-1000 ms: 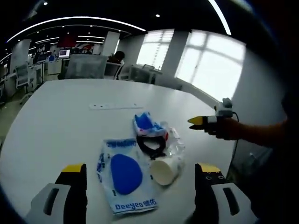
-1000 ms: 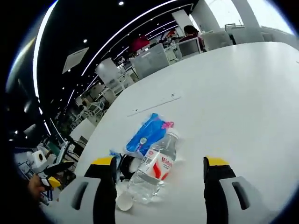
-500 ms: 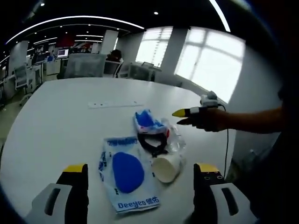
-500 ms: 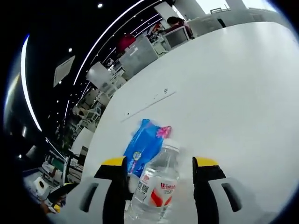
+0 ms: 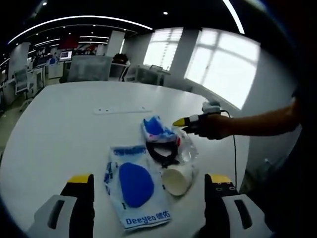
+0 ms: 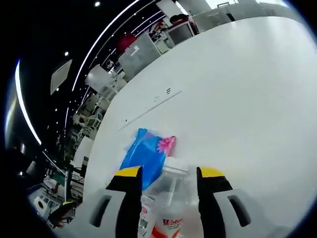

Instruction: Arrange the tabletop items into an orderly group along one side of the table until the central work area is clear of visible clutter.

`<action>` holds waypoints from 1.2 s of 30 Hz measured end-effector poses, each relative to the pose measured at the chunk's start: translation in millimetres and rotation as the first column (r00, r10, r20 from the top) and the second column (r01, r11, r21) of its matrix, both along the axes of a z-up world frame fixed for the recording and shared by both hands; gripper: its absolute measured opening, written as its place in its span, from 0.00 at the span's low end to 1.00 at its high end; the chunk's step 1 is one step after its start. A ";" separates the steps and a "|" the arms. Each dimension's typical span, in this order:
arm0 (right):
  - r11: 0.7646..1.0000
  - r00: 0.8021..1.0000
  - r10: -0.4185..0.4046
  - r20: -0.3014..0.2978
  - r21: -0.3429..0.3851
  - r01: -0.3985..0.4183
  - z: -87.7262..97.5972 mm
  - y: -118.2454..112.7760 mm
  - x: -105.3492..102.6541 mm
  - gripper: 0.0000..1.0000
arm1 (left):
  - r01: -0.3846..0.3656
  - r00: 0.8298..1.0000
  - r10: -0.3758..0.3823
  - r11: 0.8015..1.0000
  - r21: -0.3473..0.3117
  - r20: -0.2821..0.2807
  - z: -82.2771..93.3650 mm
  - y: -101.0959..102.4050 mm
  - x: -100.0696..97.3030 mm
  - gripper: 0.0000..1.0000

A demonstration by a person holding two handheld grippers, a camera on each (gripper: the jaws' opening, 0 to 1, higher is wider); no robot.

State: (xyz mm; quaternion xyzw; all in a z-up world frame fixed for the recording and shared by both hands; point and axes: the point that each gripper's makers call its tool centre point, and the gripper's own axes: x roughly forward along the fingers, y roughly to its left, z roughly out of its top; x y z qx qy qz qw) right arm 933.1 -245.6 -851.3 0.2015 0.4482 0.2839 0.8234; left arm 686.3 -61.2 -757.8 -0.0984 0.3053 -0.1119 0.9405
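A clear water bottle (image 6: pixel 166 201) with a red label lies on the white table (image 6: pixel 247 99), cap pointing away. My right gripper (image 6: pixel 170 173) is open, its jaws close on either side of the bottle's neck end. A blue tissue pack (image 6: pixel 146 154) lies just left of the cap. In the left gripper view the right gripper (image 5: pixel 181 121), held by a hand, hovers over the bottle (image 5: pixel 187 148). Beside it lie the blue pack (image 5: pixel 154 128), a black strap item (image 5: pixel 161 152), a tipped paper cup (image 5: pixel 176 179) and a white-and-blue packet (image 5: pixel 134 187). My left gripper (image 5: pixel 149 179) is open, short of the pile.
A flat white strip (image 5: pixel 121 111) lies on the table beyond the pile, and shows as the same strip (image 6: pixel 151 102) in the right gripper view. Office chairs (image 5: pixel 91 69) stand at the far table edge. Bare tabletop (image 5: pixel 54 129) stretches left of the items.
My right gripper has moved in over the bottle and its jaws have narrowed around it. The left gripper and the items on the table have stayed put.
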 end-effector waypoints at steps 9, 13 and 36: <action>1.000 1.000 -0.002 -0.019 0.016 0.003 -13.1 8.0 8.8 0.25 | -0.001 1.000 0.001 1.000 -0.005 -0.010 -5.0 1.4 3.3 0.91; 0.999 0.999 -0.026 -0.034 0.040 0.027 -13.8 8.3 13.0 0.22 | -0.013 1.000 0.013 1.000 -0.009 -0.002 -3.2 1.8 6.2 0.90; 0.998 0.997 0.039 0.072 0.040 -0.042 15.8 8.9 3.1 0.18 | -0.017 1.000 0.017 1.000 -0.003 0.024 3.7 4.7 -1.9 0.88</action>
